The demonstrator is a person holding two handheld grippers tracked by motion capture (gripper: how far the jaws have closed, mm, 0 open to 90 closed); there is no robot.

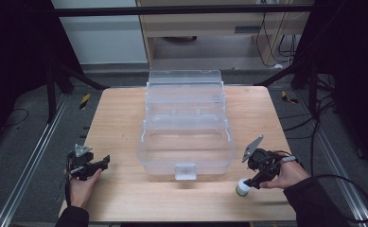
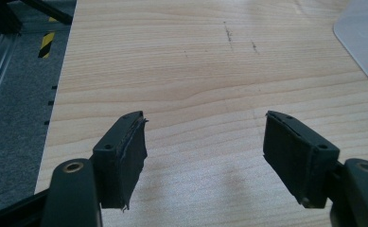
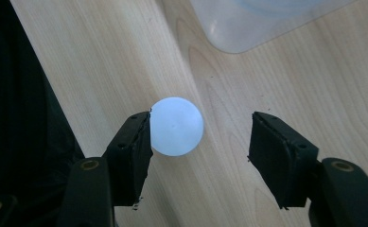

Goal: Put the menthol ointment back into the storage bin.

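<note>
On the wooden bench (image 1: pixel 125 123) stands one clear plastic box (image 1: pixel 186 137), open, with stepped trays rising toward the far edge and a single latch tab (image 1: pixel 185 171) on its near wall. Two tools are at work, one in each hand. Near the left edge of the bench, the left tool (image 1: pixel 107 160) is held low in the person's left hand (image 1: pixel 82 185), pointing toward the box but well apart from it; in the left gripper view its two black jaws stand wide, with bare wood between them and a corner of the box at the upper right. Near the front right of the bench, the right tool (image 1: pixel 248 182) is held in the right hand (image 1: pixel 290 176) and points down at one small white jar (image 1: pixel 242 187), which stands upright just in front of the box's right corner. In the right gripper view the jar (image 3: pixel 177 126) shows its round white top from above; the tool's jaws are wide, the jar touching or just beside the left jaw and clear of the right one, so it is not gripped. One grey three-cornered plate tops each tool.
</note>
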